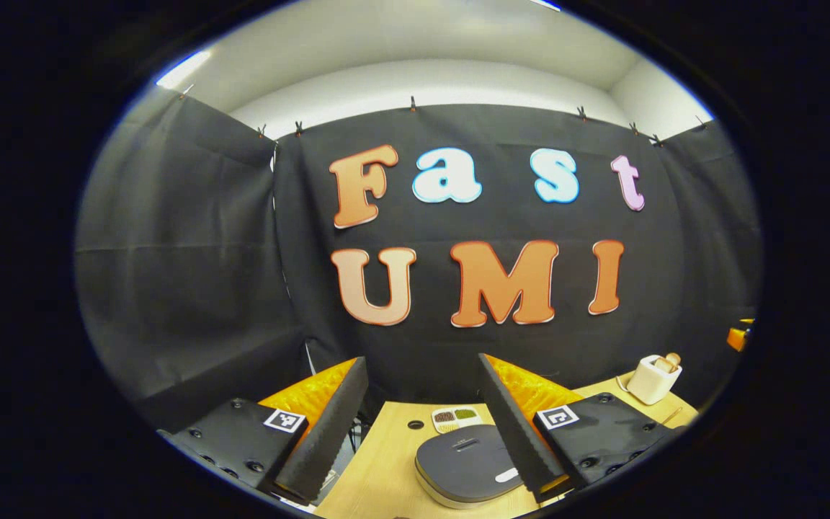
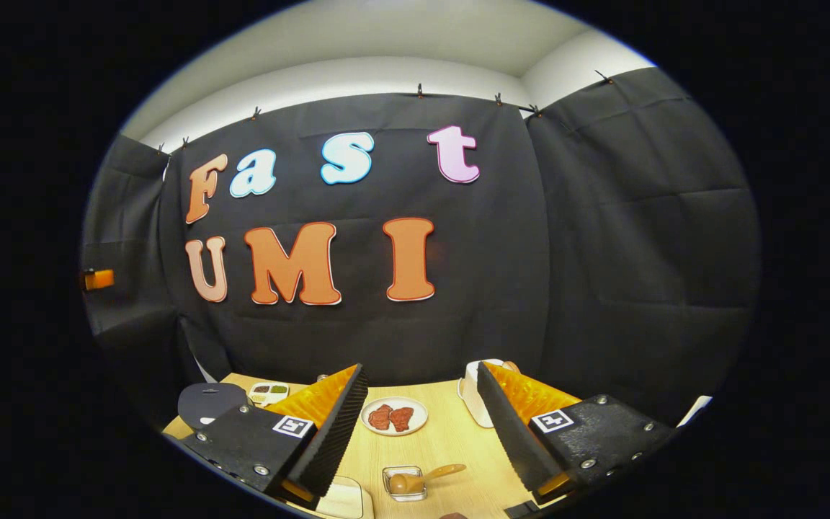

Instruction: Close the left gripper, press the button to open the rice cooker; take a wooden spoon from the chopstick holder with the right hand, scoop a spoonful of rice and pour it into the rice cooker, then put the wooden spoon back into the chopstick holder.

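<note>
Wooden tabletop (image 1: 386,461) is seen in both views, with the task's things spread across it and none yet touched. In the left gripper view the left gripper (image 1: 422,425) is held with its fingers spread wide, nothing between them; the rice cooker (image 1: 465,468) sits just below and ahead, dark lid down. A pale patch near the lid's front edge is judged to be the release button, though this cannot be confirmed. The lid is judged hard and smooth, so a closed fingertip pressed squarely is advised to avoid sliding off.

Far right on the table a white chopstick holder (image 1: 653,378) stands upright with a wooden spoon head (image 1: 671,360) showing above its rim. The spoon is judged light, stiff and not fragile; hold is best taken on the exposed upper part and the lift made straight up.

In the right gripper view the right gripper (image 2: 422,425) is likewise released and empty, the holder (image 2: 474,400) partly hidden behind its finger. A white plate (image 2: 394,416) carries two reddish-brown pieces. A small clear dish (image 2: 405,483) holds another wooden spoon (image 2: 422,477); whether rice is in it cannot be told. A divided tray (image 2: 269,393) holds brown and green grains
</note>
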{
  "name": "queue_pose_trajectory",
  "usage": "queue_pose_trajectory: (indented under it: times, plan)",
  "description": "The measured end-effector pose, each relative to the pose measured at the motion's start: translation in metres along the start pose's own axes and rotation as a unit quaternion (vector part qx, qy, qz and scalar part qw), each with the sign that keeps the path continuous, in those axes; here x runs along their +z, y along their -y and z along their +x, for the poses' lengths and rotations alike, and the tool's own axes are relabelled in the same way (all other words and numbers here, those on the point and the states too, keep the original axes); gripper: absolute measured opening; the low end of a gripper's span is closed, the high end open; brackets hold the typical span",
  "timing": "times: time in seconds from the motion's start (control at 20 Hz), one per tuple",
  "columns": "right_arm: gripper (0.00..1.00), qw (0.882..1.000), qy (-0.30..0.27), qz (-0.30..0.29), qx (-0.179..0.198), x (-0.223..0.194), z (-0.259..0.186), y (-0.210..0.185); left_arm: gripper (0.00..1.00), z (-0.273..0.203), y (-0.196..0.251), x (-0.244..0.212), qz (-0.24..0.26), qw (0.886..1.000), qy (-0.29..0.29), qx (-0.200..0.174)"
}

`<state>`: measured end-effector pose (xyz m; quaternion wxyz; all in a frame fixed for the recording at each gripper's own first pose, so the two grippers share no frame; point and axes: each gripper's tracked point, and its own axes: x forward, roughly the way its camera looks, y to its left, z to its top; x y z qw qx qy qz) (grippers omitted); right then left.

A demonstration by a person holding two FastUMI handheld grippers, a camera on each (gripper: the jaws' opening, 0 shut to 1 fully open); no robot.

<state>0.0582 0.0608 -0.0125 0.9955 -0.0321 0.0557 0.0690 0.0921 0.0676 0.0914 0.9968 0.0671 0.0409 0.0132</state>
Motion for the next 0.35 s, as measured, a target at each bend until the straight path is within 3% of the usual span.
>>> queue_pose_trajectory:
  times: [0.35]
  plan:
    - [0.95,1.0,0.003,-0.014,0.01,0.003,0.005,-0.012,1.0,-0.019,-0.038,0.013,0.002,0.999,0.005,0.048]
